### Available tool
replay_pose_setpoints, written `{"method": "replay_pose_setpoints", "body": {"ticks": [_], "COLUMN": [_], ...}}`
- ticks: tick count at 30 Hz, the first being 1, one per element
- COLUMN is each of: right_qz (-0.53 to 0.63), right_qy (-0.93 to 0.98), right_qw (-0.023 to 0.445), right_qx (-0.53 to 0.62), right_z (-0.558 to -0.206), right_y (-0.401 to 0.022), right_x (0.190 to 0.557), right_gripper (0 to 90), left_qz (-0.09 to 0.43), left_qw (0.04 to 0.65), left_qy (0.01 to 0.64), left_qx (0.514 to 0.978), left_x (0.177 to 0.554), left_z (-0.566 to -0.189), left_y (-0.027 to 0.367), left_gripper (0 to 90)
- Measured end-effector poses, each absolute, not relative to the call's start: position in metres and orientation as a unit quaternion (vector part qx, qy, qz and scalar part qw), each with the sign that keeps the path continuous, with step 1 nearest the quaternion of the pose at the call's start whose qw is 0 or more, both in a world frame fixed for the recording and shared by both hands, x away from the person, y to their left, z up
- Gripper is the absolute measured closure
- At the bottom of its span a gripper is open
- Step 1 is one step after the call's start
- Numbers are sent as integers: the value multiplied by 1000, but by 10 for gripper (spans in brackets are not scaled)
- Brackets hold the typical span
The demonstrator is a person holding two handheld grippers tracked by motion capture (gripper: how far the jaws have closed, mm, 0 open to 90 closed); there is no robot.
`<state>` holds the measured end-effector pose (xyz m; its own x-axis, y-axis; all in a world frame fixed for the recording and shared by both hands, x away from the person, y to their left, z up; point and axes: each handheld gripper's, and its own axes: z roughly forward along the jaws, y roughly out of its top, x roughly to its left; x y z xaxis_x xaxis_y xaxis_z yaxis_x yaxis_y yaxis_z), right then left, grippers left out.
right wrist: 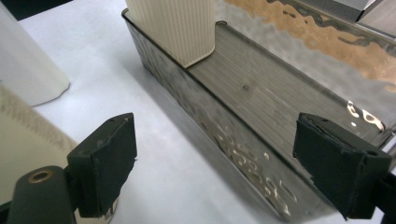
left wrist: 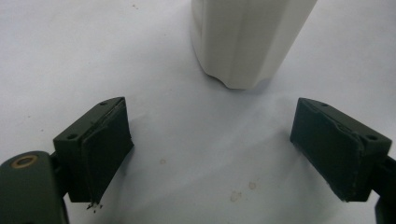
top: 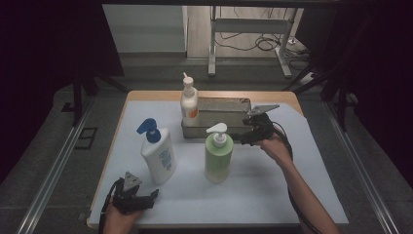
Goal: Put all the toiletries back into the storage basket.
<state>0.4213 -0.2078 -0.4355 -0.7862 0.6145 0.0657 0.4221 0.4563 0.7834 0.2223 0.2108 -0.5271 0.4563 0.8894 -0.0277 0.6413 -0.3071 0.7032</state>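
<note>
Three pump bottles: one already stands in the metal tray (top: 229, 105), so I bring my right gripper (top: 246, 138), jaws wide and empty, beside the green bottle (top: 217, 156) just before the tray. My left gripper (top: 146, 199) waits open near the blue-capped bottle (top: 159, 153).

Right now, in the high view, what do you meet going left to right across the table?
Left tool → blue-pump bottle → orange-label bottle → green bottle → right tool
</note>
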Motion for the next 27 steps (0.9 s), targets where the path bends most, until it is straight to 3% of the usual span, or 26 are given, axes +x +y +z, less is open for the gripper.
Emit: {"method": "replay_pose_setpoints", "body": {"ticks": [13, 18, 27], "right_qz": [430, 435, 443], "right_qy": [841, 842, 843], "right_qw": [104, 103, 98], "right_qx": [311, 303, 290], "right_z": [-435, -435, -435], "right_y": [-226, -233, -241], "right_x": [400, 387, 365], "right_gripper": [71, 0, 0], "left_qz": [188, 188, 188], "left_qw": [331, 331, 331], "left_qy": [487, 487, 487], "left_qx": [786, 786, 786], "left_x": [222, 222, 222], "left_z": [-527, -527, -527], "left_y": [211, 211, 211], "left_gripper": [119, 119, 119]}}
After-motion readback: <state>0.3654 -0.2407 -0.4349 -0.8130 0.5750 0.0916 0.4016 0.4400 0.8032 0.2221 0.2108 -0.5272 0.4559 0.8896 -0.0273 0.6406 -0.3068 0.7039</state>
